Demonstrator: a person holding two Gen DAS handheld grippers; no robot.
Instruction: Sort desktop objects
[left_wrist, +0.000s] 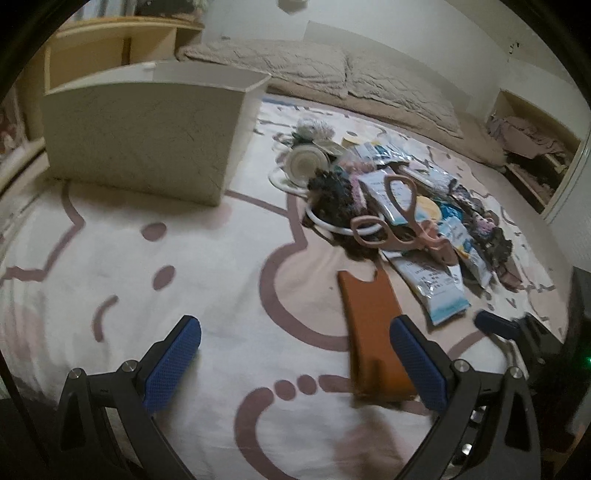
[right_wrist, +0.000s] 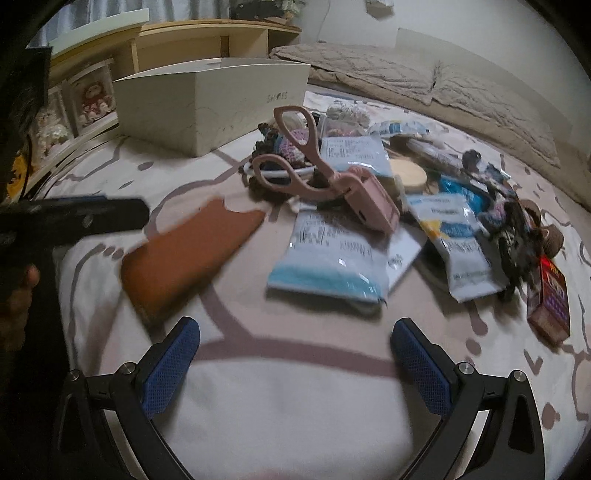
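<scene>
A heap of small objects lies on a patterned blanket (left_wrist: 207, 280). Pink scissors (left_wrist: 402, 218) (right_wrist: 314, 162) rest on top of it, above white-and-blue packets (left_wrist: 436, 291) (right_wrist: 332, 258). An orange flat case (left_wrist: 373, 332) (right_wrist: 188, 254) lies apart, in front of the heap. My left gripper (left_wrist: 295, 362) is open, and the case passes just inside its right finger. My right gripper (right_wrist: 295, 363) is open over bare blanket, short of the packets. The left gripper's dark body (right_wrist: 74, 218) shows at the left of the right wrist view.
A white open box (left_wrist: 144, 136) (right_wrist: 218, 103) stands behind the heap on the left. A red small box (right_wrist: 550, 299) lies at the right. Pillows (left_wrist: 332, 66) line the back, wooden shelves (right_wrist: 177, 40) the left. A hand (right_wrist: 22, 291) holds the left gripper.
</scene>
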